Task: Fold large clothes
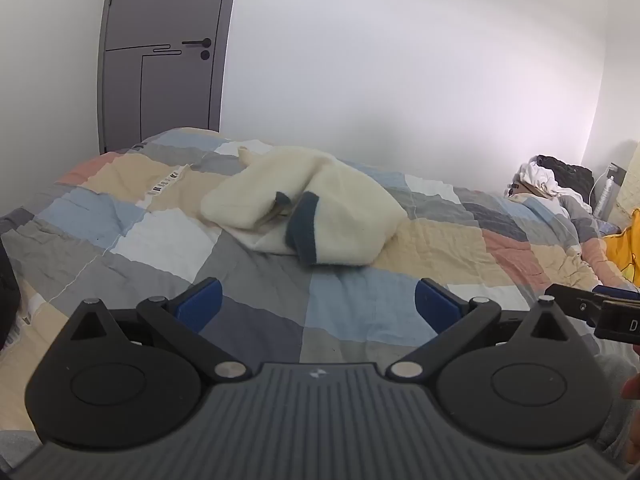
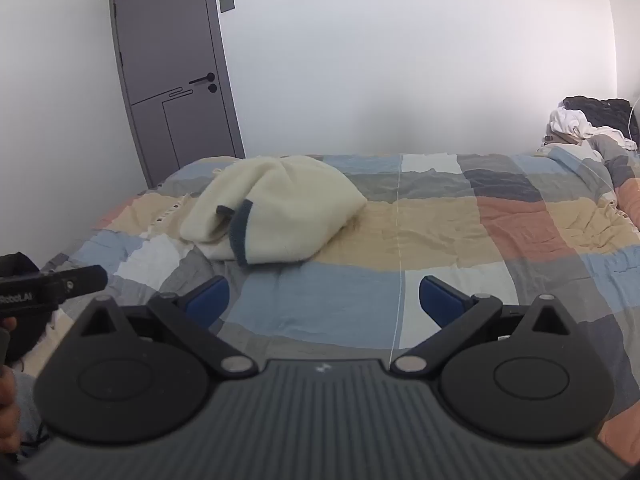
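Both claws up front: my left gripper and right gripper w/ jaws spread wide, holding nothing, hovering over the patchwork quilt. Cream fleece garment w/ dark blue trim sits bunched mid-frame on the quilt, apart from both. Grey door upper left.

You see a cream fleece with dark teal cuffs lying on the quilt, a patchwork of pale blue, grey, beige, white and salmon squares. Behind the quilt's far left corner, the door is slate grey with a black handle, set in a white wall. At the quilt's far right end, the heap is white and black. Both grippers, left and right, are black with blue pads.
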Tool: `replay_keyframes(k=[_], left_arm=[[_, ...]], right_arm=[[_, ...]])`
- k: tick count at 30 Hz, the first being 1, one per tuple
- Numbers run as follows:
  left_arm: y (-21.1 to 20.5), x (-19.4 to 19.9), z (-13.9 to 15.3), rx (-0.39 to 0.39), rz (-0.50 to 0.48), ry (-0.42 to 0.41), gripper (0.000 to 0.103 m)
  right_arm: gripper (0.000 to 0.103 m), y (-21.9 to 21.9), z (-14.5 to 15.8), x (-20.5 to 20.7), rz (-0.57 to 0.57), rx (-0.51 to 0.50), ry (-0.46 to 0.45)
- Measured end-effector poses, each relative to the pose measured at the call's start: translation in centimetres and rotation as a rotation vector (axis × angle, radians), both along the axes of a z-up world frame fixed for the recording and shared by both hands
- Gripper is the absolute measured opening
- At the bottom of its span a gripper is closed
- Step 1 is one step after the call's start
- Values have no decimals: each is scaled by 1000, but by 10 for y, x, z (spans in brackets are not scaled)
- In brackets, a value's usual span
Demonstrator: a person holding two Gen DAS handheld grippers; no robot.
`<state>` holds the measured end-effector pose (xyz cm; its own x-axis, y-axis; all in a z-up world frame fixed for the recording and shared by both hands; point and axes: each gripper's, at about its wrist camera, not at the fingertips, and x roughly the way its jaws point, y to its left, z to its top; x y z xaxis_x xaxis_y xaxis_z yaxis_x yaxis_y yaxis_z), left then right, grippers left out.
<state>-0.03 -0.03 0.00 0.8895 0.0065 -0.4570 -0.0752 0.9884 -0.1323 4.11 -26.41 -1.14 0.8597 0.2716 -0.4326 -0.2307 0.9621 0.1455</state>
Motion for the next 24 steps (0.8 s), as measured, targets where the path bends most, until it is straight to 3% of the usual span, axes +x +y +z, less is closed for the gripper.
replay_keyframes(k=[24], left_arm=[[-2,10,8,-1,-5,-5,103]], right_arm=[[103,3,-2,7,-4,-23,-1]])
